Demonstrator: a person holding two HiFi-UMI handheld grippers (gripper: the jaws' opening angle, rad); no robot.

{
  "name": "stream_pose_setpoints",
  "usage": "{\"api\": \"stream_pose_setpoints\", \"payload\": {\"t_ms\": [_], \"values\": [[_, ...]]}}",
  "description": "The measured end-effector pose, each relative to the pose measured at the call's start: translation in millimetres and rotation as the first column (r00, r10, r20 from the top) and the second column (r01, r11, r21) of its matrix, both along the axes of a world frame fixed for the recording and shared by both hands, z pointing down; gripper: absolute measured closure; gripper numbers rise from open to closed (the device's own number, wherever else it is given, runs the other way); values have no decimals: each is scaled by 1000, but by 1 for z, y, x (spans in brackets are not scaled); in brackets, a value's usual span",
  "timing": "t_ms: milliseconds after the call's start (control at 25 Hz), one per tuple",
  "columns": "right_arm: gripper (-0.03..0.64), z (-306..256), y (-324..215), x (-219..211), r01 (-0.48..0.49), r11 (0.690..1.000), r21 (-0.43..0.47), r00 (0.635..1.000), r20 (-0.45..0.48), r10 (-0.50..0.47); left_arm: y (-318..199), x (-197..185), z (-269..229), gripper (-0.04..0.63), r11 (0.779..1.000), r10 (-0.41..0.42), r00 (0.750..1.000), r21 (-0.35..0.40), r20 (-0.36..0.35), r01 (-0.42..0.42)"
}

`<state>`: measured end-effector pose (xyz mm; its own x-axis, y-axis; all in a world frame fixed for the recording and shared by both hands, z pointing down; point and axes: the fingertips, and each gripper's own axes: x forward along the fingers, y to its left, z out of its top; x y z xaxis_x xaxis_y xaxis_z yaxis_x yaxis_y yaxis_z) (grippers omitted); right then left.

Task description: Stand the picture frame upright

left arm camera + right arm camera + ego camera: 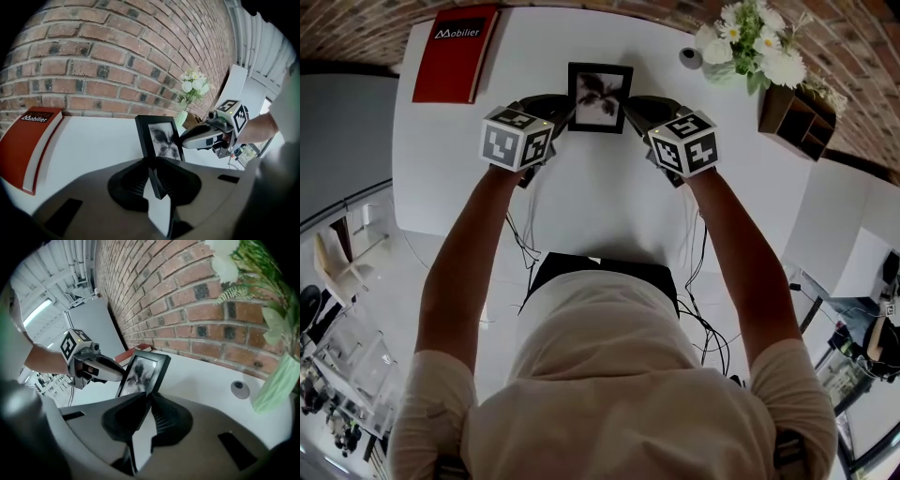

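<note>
A black picture frame (600,97) with a dark leaf print stands upright on the white table (450,178), facing me. My left gripper (565,114) is at its left edge and my right gripper (630,111) at its right edge. In the left gripper view the frame's (161,140) lower edge runs between the jaws of the left gripper (153,161), whose tips close on it. The right gripper view shows the frame (143,373) pinched the same way by the right gripper (147,399).
A red book (455,52) lies at the far left of the table. A vase of white flowers (750,42) and a small grey round object (690,56) sit at the far right, beside a wooden organiser (797,117). A brick wall runs behind the table.
</note>
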<state>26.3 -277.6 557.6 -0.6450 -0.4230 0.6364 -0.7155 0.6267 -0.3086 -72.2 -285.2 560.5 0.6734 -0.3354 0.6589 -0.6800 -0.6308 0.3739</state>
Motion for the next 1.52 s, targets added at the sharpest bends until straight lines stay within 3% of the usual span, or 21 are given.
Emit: {"api": "stream_pose_setpoints", "payload": {"t_ms": [440, 1080, 1520], "values": [[583, -15, -23, -1, -5, 989, 150, 999, -39, 11, -19, -2, -15, 555, 993, 13, 999, 119, 42, -18], [588, -22, -49, -7, 76, 949, 307, 989, -145, -33, -42, -8, -21, 560, 972, 0, 992, 233, 123, -29], [591, -19, -58, -8, 101, 929, 356, 981, -190, -34, -52, -8, -21, 561, 952, -9, 985, 303, 172, -44]]}}
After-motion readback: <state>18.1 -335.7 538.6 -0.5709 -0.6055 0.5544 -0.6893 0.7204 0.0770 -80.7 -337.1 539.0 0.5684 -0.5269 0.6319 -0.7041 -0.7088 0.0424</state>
